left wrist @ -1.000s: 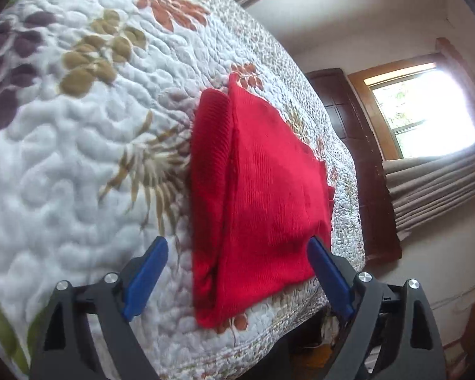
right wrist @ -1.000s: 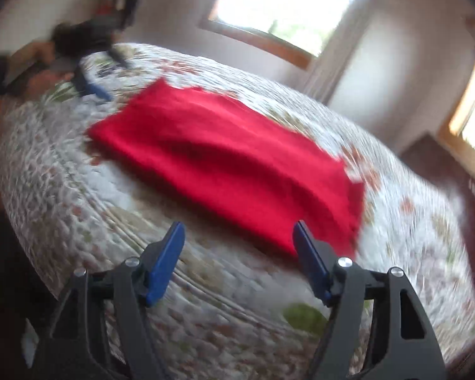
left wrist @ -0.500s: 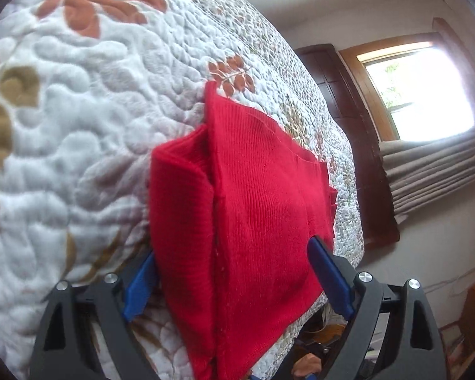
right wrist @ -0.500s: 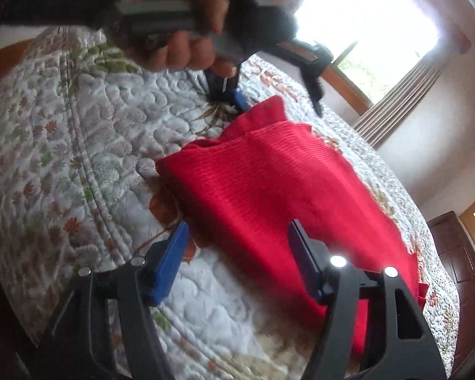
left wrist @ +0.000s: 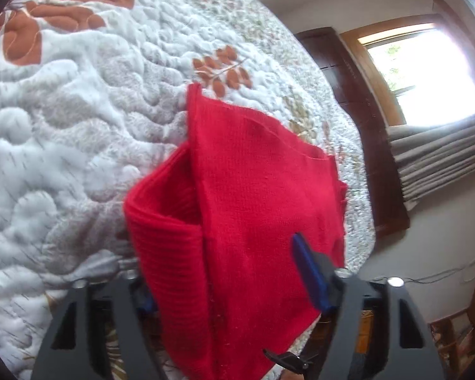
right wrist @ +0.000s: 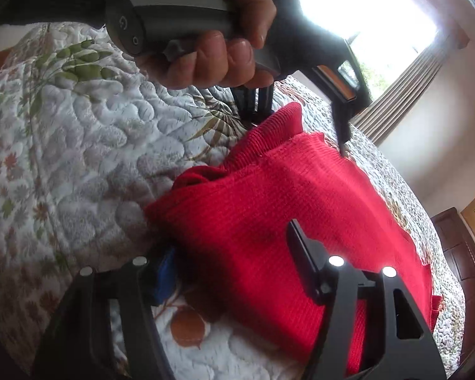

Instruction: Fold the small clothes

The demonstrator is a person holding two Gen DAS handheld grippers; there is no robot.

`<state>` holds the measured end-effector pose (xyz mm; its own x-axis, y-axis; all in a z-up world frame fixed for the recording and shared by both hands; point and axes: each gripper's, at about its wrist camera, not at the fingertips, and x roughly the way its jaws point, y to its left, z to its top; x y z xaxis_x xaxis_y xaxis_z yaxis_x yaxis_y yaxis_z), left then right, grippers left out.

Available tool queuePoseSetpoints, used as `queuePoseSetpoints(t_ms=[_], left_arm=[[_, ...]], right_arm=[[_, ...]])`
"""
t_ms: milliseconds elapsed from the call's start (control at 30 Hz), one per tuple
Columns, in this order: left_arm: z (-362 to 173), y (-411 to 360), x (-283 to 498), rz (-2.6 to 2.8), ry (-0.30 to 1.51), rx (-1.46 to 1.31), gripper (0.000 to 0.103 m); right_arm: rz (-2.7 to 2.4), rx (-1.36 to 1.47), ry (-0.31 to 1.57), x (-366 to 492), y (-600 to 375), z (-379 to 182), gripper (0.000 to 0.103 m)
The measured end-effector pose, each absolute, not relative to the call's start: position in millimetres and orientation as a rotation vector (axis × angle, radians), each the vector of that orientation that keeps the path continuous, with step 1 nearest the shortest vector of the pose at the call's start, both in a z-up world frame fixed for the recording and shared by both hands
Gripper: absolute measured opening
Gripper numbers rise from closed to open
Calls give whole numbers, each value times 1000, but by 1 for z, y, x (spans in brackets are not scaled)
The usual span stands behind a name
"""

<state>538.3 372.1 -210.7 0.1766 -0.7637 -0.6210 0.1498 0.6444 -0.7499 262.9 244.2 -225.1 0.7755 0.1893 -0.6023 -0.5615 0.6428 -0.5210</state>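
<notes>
Two grippers are at one red ribbed-knit sweater (left wrist: 256,196), which lies folded on a puffy quilted bedspread (left wrist: 63,133) stitched with rust and green leaves. Left gripper (left wrist: 228,281) straddles the near edge, fingers spread wide, one blue pad (left wrist: 310,275) on top at 4 o'clock, the other tucked under the thick folded band. Right gripper (right wrist: 231,269) sits likewise, spread around the cloth's corner. At 12 o'clock in the right view, a hand (right wrist: 212,31) grips the smooth grey handle.
</notes>
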Motion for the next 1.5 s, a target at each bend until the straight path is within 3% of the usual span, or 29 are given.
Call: queuePoseSetpoints(t_ms=[67, 167, 233, 400, 933, 1500], left_arm=[[-217, 376, 540, -683, 1251, -626, 32], [-220, 379, 541, -674, 1253, -645, 27], [-217, 377, 538, -672, 1249, -635, 24], [-203, 371, 536, -662, 1247, -603, 20], [-137, 337, 522, -634, 1195, -519, 18], [-68, 261, 514, -597, 1158, -435, 18]], right_arm=[[455, -740, 546, 264, 243, -225, 60], [471, -699, 581, 274, 242, -222, 47], [478, -666, 604, 280, 241, -219, 27], [489, -595, 626, 289, 237, -207, 16], [497, -412, 564, 271, 200, -147, 12], [521, -69, 541, 263, 98, -84, 12]])
